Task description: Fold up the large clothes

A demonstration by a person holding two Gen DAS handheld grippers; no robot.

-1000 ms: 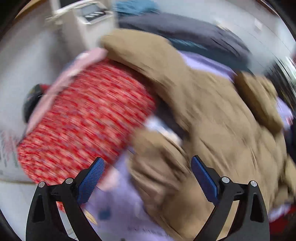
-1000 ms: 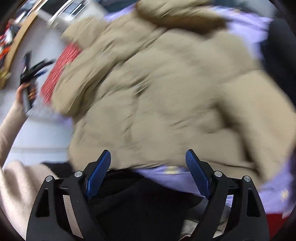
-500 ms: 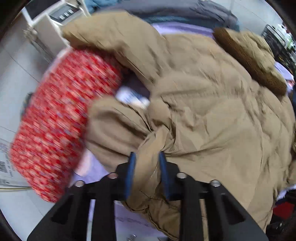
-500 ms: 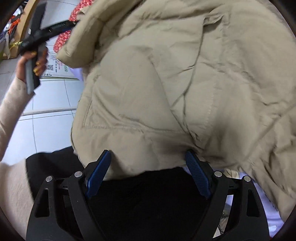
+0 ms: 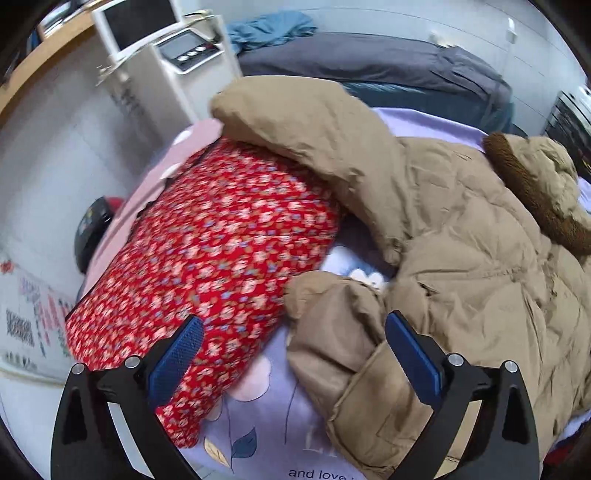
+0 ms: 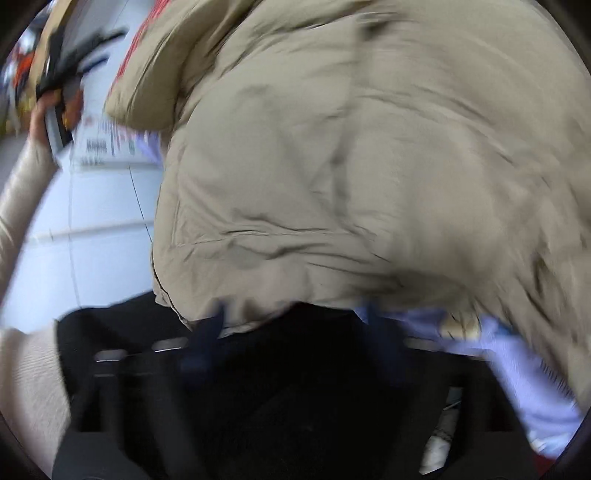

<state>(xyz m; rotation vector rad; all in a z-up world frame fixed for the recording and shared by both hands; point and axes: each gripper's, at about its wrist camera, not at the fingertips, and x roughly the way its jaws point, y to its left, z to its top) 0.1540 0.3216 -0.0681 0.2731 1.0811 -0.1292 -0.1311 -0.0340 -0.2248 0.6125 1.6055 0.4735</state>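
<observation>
A tan padded coat (image 5: 461, 236) with a brown fur-trimmed hood (image 5: 524, 184) lies spread on a lilac printed sheet (image 5: 266, 435). One sleeve (image 5: 306, 122) reaches up and left over a red floral bundle (image 5: 207, 266). The other sleeve (image 5: 340, 325) lies bunched just ahead of my left gripper (image 5: 293, 354), which is open and empty. In the right wrist view the coat (image 6: 351, 147) fills the frame, blurred. My right gripper (image 6: 295, 332) is open at the coat's lower hem, its blue pads (image 6: 207, 336) smeared by motion.
A white machine with a button panel (image 5: 166, 66) stands at the back left. Grey bedding (image 5: 369, 70) and blue cloth (image 5: 269, 29) lie behind. A dark round object (image 5: 92, 232) sits on the floor at left. My black clothing (image 6: 295, 406) is below the right gripper.
My left gripper, shut on the bunched sleeve half a second ago, has opened and drawn back. The right gripper stays open and is moving, blurring its view.
</observation>
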